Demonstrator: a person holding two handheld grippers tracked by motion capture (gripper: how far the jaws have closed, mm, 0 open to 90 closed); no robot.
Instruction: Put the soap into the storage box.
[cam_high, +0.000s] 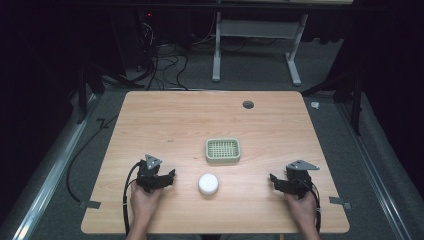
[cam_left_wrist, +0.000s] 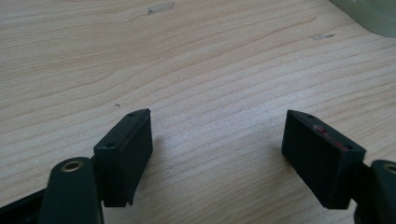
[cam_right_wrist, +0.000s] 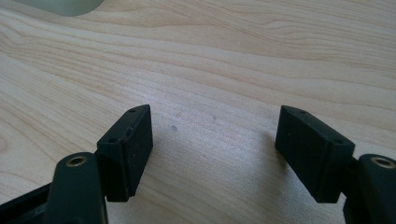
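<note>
The left gripper (cam_high: 169, 177) rests low on the table (cam_high: 165, 125) near the front edge, held in the person's left hand (cam_high: 145, 200). Its 2 jaws stand spread wide with bare wood between them, as the left gripper view (cam_left_wrist: 217, 140) shows plainly. The right gripper (cam_high: 275, 181) sits on the far side of the front edge in the right hand (cam_high: 302, 205), its jaws likewise spread with nothing between them (cam_right_wrist: 212, 140). Each carries a grey plate on top, and a black cable trails back from each along the forearm.

Between the 2 grippers, somewhat nearer the left one, a white puck (cam_high: 208, 183) lies flat on the wood, touched by neither. Just beyond it, toward the table's middle, sits a pale green tray (cam_high: 223, 150) with a grid-like top, close to the puck but apart from it. A corner of the tray shows at the top right of the left gripper view (cam_left_wrist: 369, 16) and at the top left of the right gripper view (cam_right_wrist: 65, 5).

The tabletop is light wood with clear grain, and a dark round hole (cam_high: 248, 104) sits near its far edge. Grey tape tabs stick out at both front corners. The table stands on grey carpet. Behind it the room is dark, with a tangle of black cables (cam_high: 160, 60) on the floor and the white legs of a frame (cam_high: 257, 50).
</note>
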